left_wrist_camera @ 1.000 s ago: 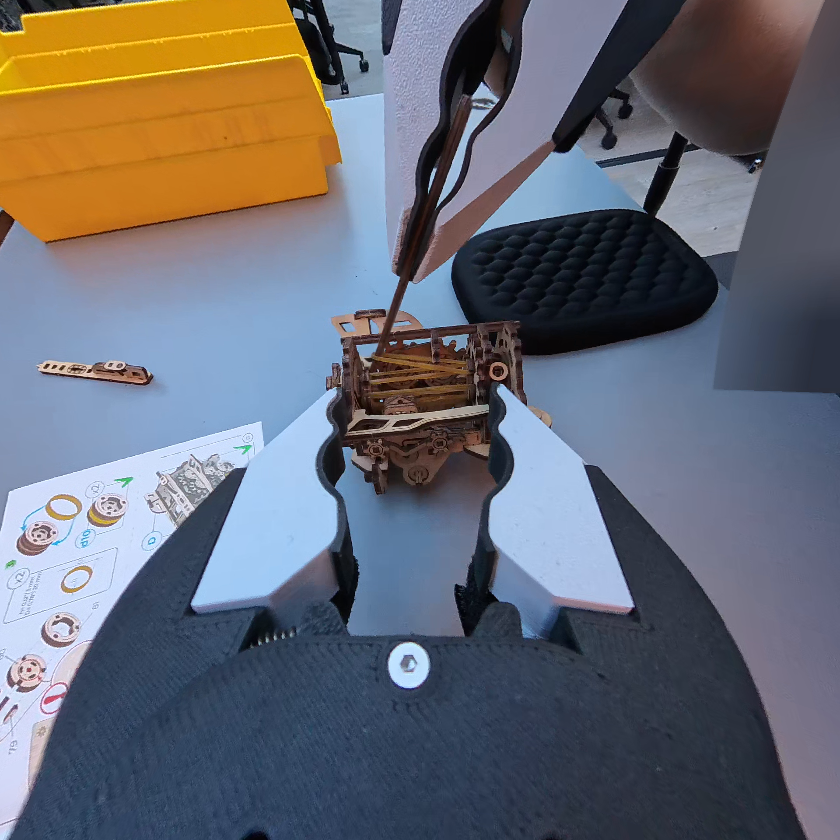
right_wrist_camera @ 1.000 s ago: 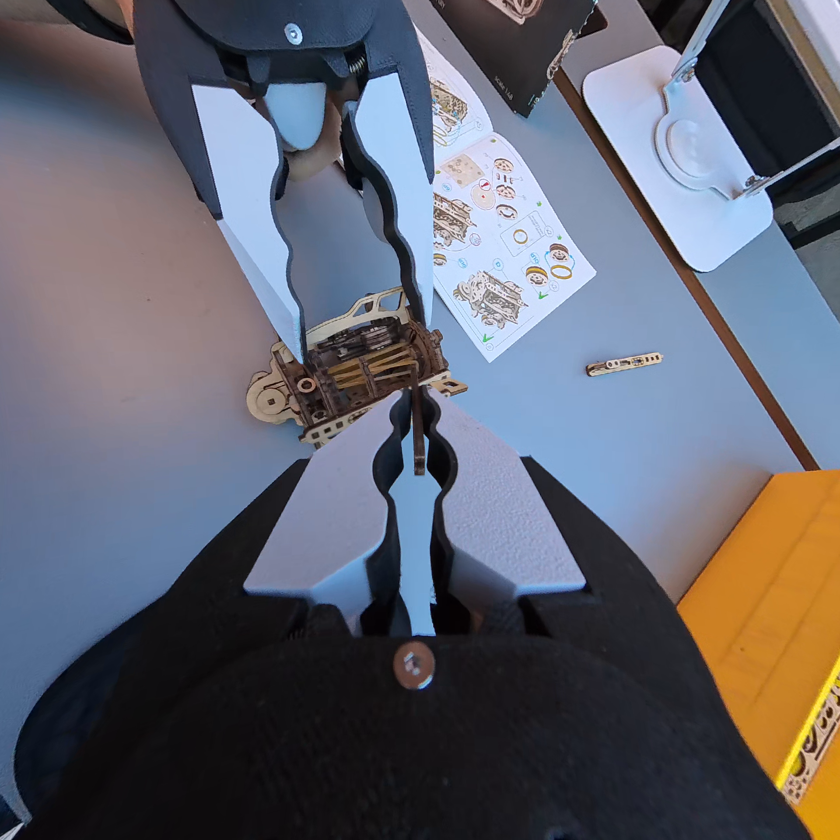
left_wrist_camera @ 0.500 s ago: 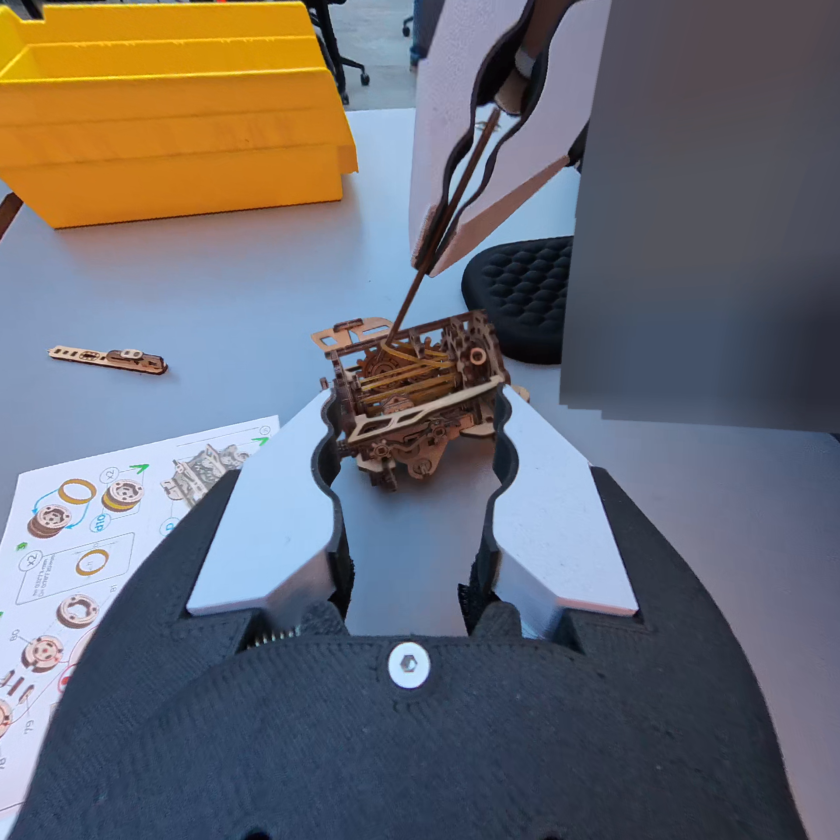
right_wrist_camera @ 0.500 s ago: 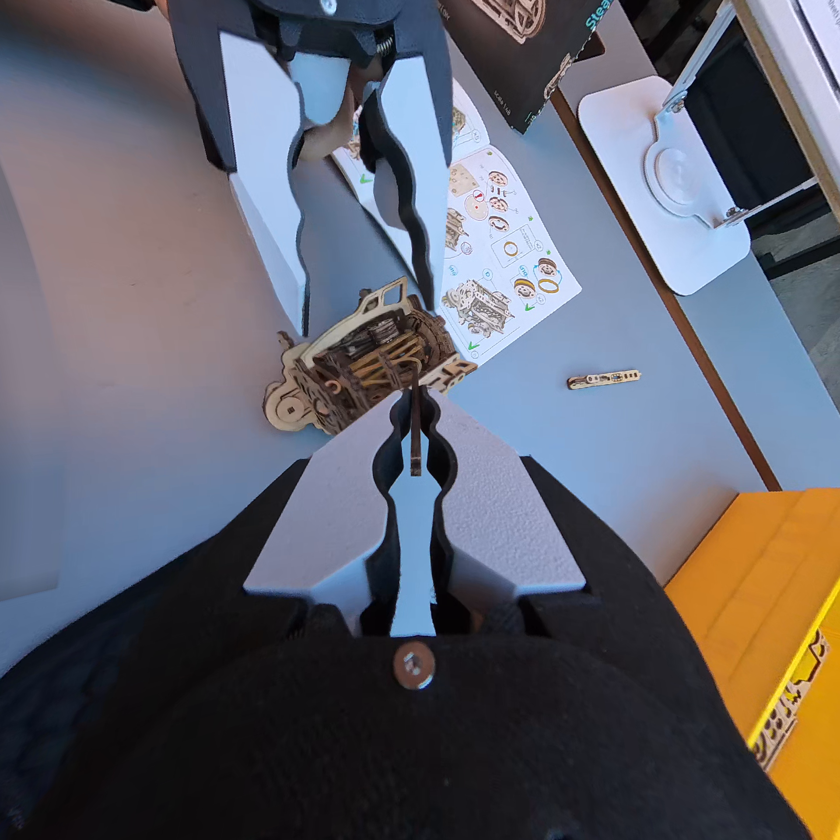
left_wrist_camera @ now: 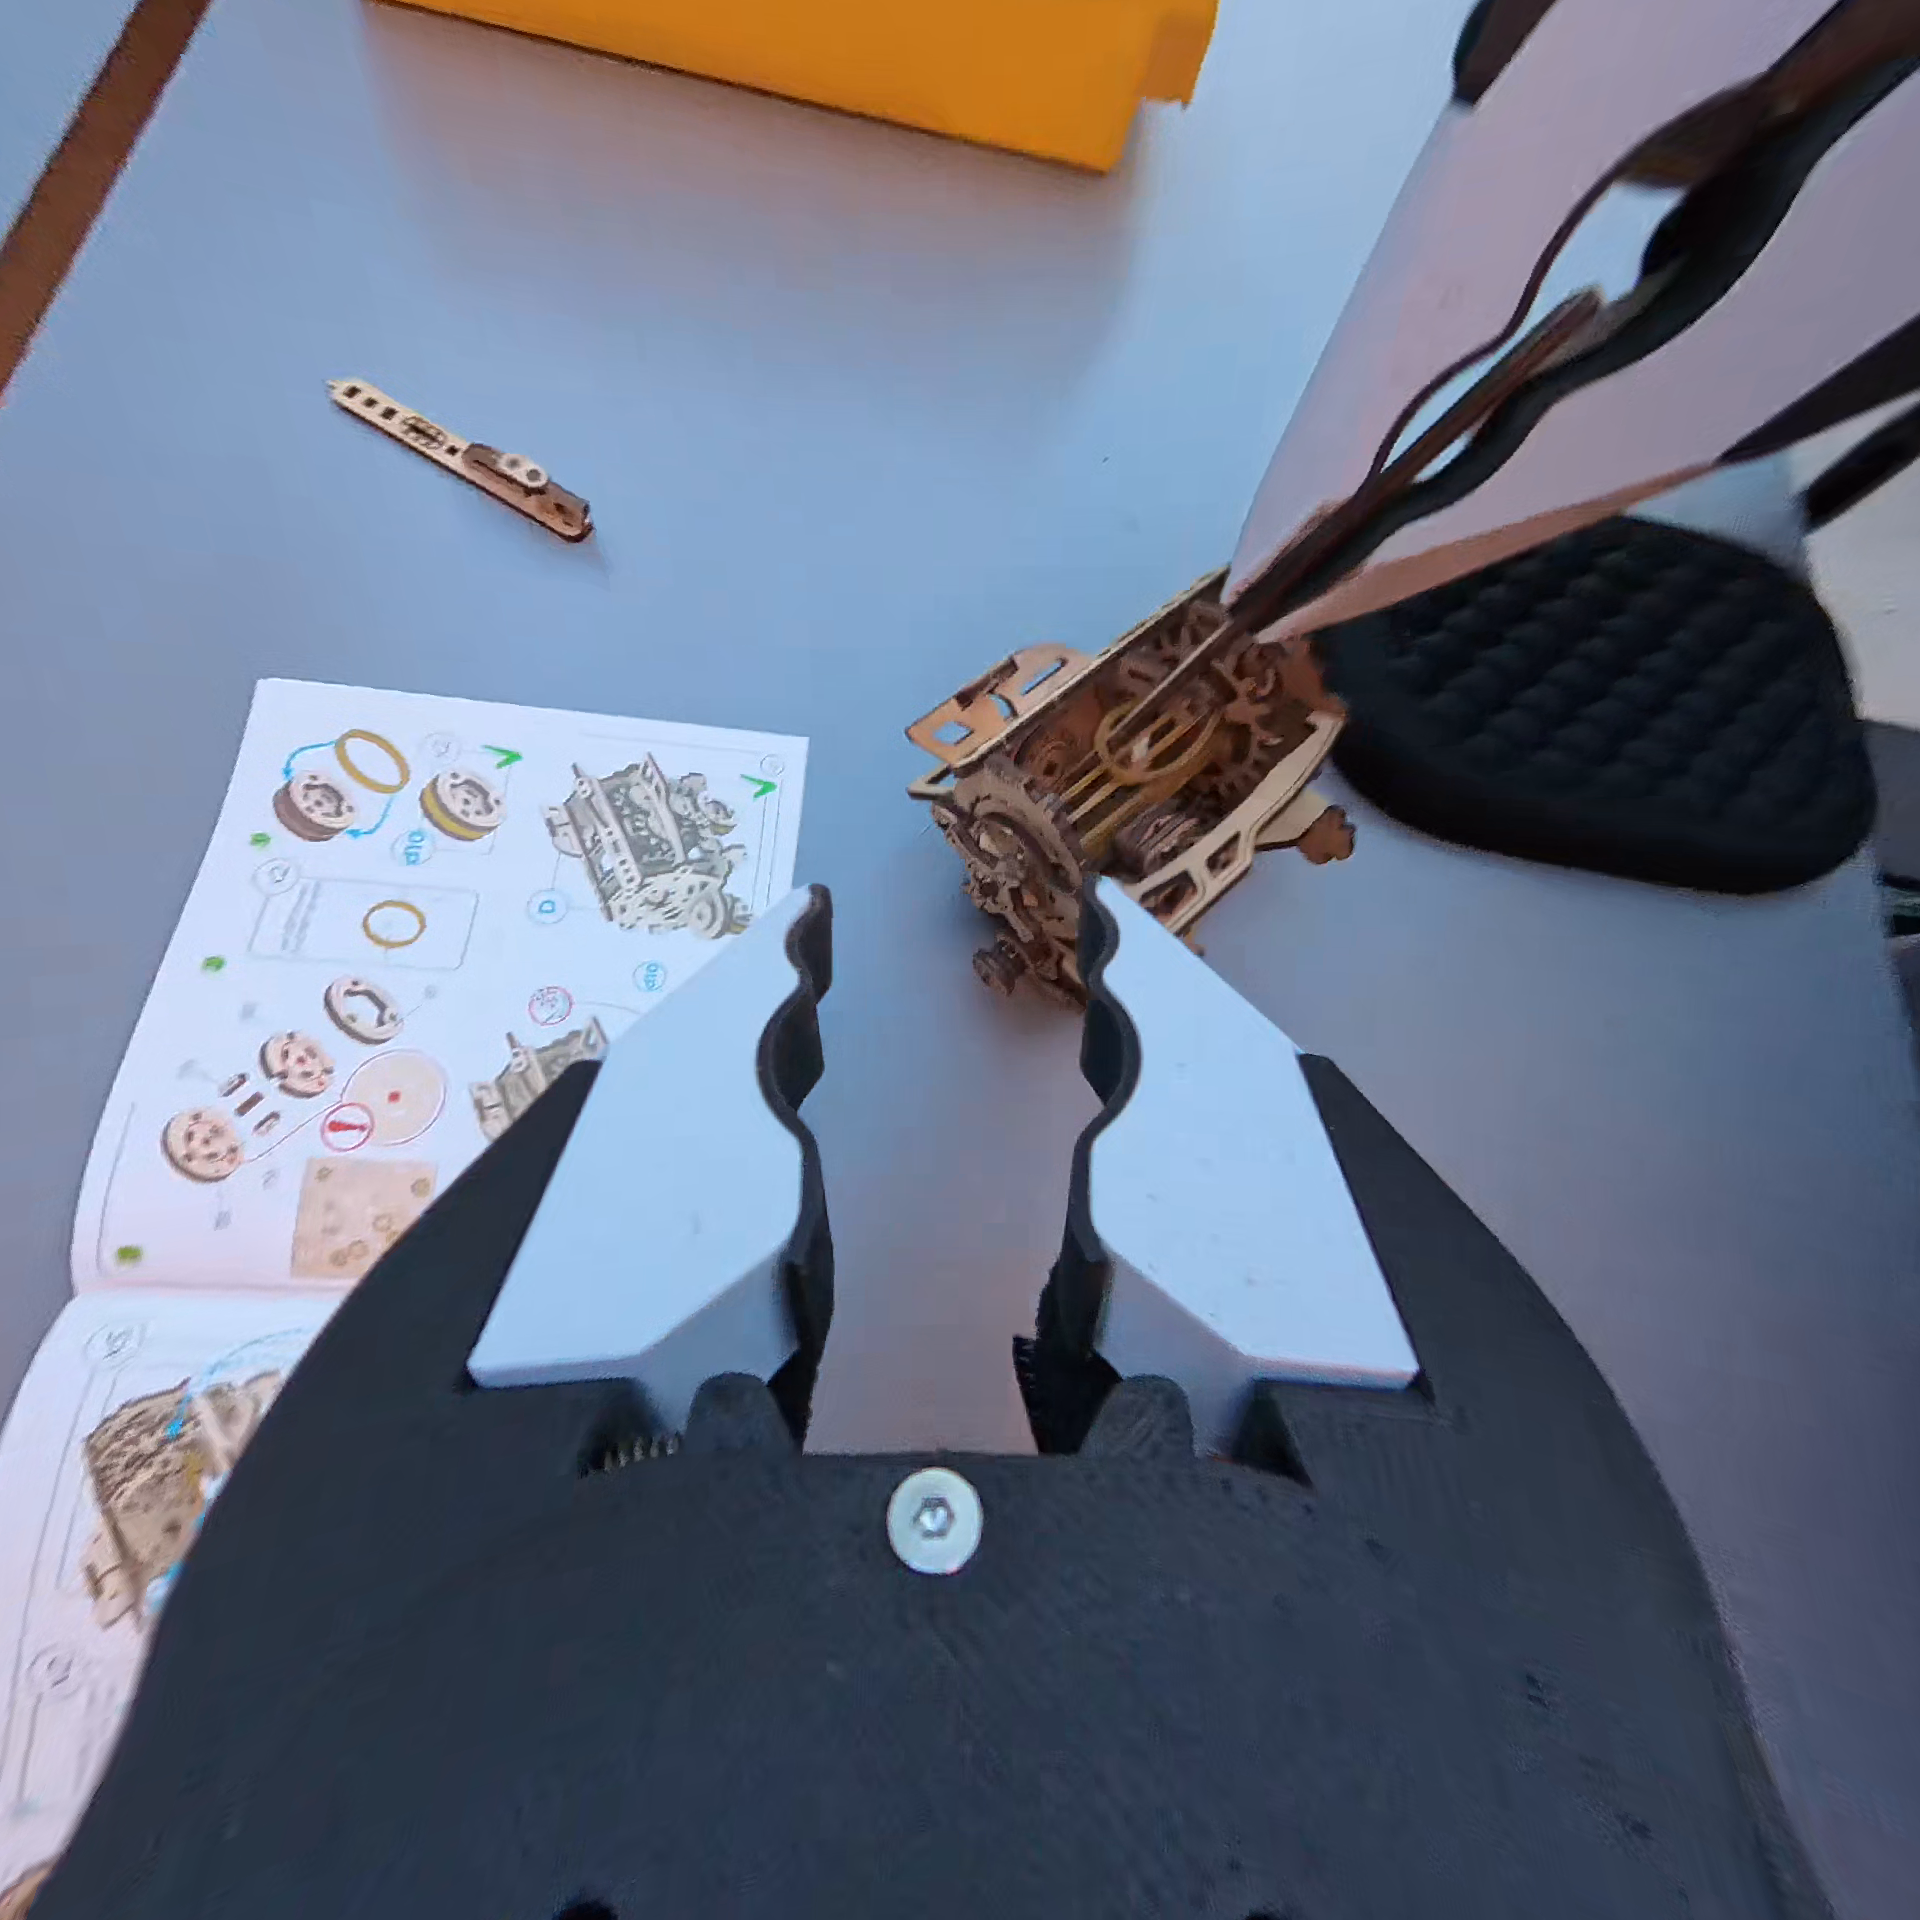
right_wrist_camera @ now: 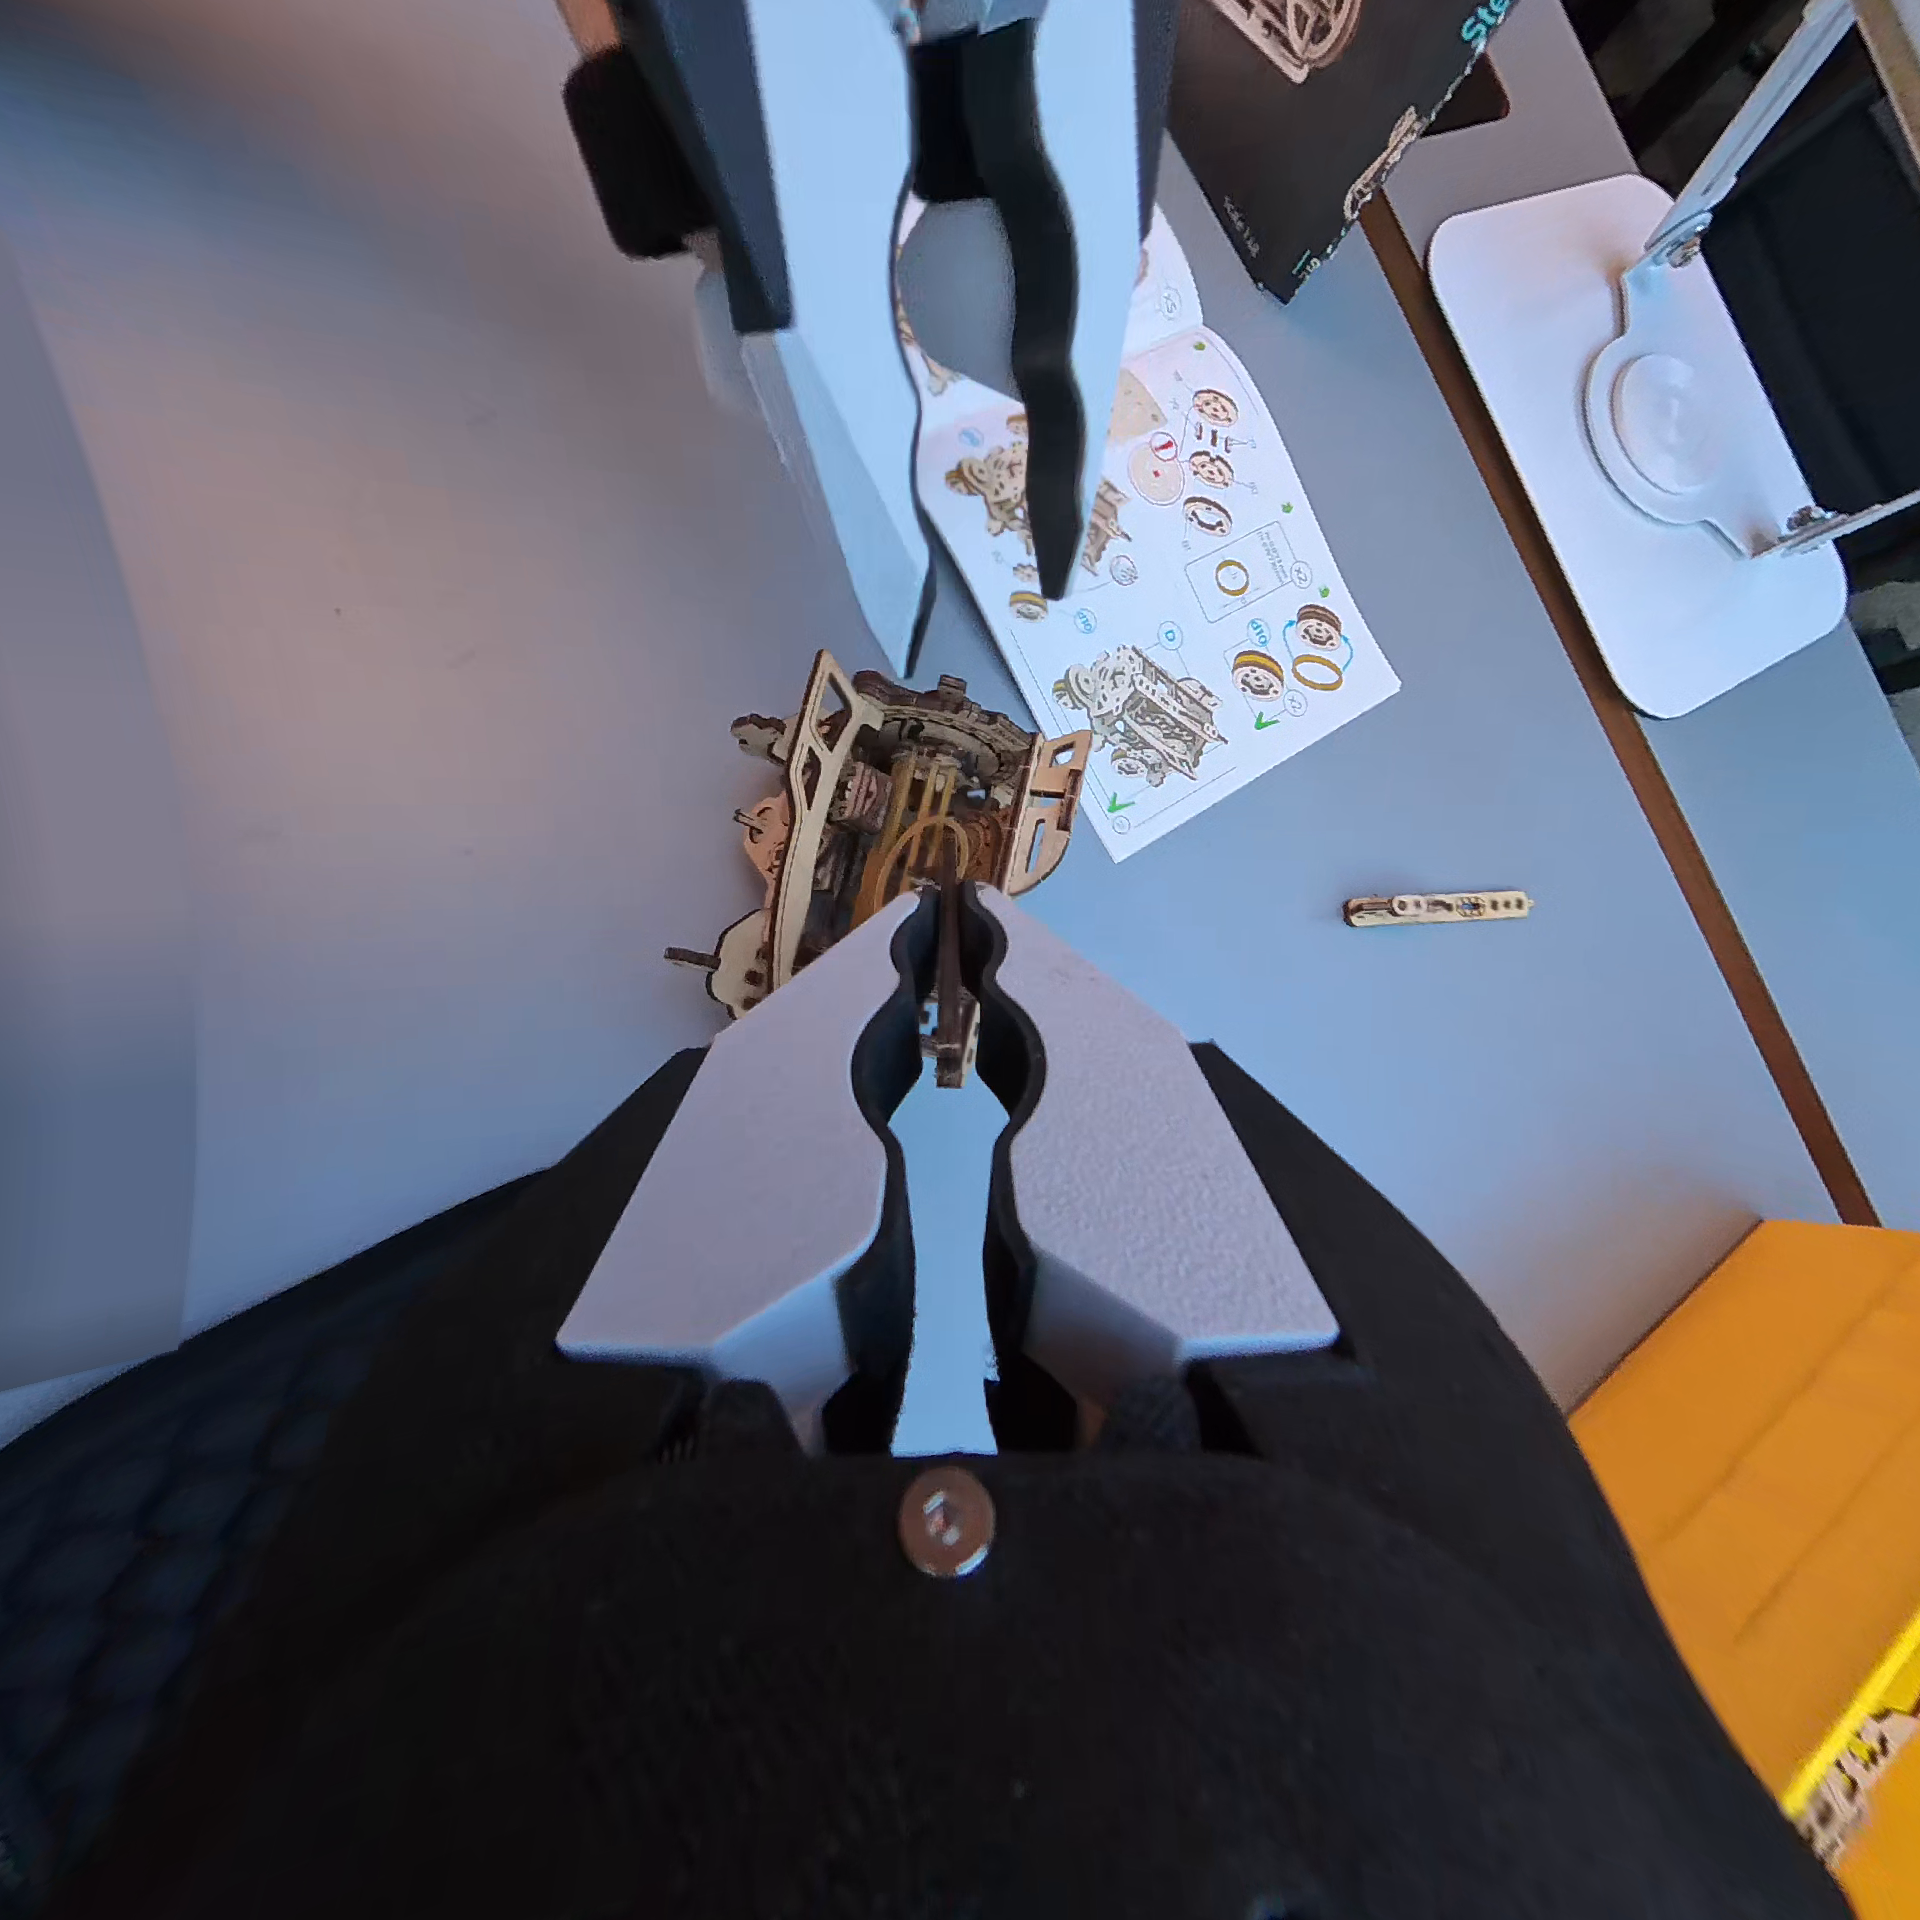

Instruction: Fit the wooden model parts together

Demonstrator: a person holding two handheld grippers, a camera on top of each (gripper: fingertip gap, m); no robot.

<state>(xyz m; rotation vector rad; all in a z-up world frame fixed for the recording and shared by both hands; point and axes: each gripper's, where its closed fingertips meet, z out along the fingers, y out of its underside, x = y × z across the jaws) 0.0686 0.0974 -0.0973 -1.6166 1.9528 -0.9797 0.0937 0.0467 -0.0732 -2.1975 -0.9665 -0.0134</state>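
Pinching a thin dark wooden strip (right_wrist_camera: 948, 997) edge-on between its nearly closed jaws, the right gripper (right_wrist_camera: 945, 914) points its tip into the wooden model (right_wrist_camera: 894, 821), which sits on the grey table (right_wrist_camera: 416, 623) at 12 o'clock from the fingertips. Only the right wrist view shows the strip's near end between the pads, a black box (right_wrist_camera: 1320, 114) at 1 o'clock and a white stand base (right_wrist_camera: 1621, 436) at 2 o'clock. The left wrist view alone shows a black cushion (left_wrist_camera: 1621, 717) at 2 o'clock. There the left gripper (left_wrist_camera: 956, 914) stands wide open and empty, with the model just beyond its right fingertip; whether they touch is unclear. Both views show the instruction sheet (left_wrist_camera: 447, 935), a loose wooden piece (left_wrist_camera: 462, 459) and a yellow bin (left_wrist_camera: 831, 52).
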